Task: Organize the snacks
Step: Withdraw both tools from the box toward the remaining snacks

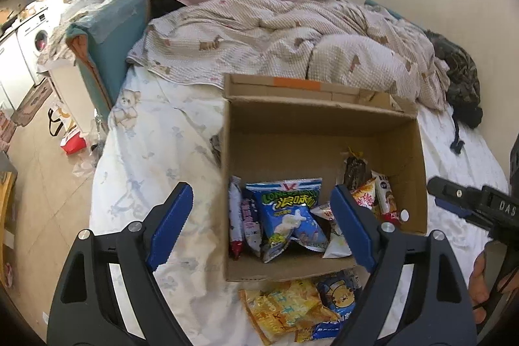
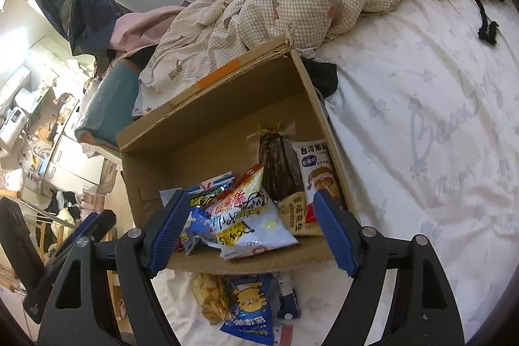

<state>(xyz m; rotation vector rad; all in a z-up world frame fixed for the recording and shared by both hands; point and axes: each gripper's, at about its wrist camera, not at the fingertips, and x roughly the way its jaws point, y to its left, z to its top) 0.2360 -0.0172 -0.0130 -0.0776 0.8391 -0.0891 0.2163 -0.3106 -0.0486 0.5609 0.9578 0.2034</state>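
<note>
An open cardboard box [image 1: 275, 135] stands on the bed and holds several snack packets, among them a blue one [image 1: 285, 213]. In the right wrist view the box [image 2: 207, 151] shows a white-and-red packet [image 2: 249, 216] and a dark wrapped snack [image 2: 279, 164]. Loose packets lie on the sheet in front of the box: a yellow one [image 1: 282, 310] and a blue bear one [image 1: 337, 300], which also shows in the right wrist view [image 2: 249, 304]. My left gripper [image 1: 262, 226] is open and empty above the box's near left corner. My right gripper [image 2: 249, 229] is open and empty over the box's near edge.
A crumpled checked quilt [image 1: 292, 38] lies behind the box. A dark garment [image 1: 460, 77] sits at the bed's far right. The bed edge drops at left to a floor with bags [image 1: 71, 141]. The right gripper's body [image 1: 480, 206] shows at the left view's right edge.
</note>
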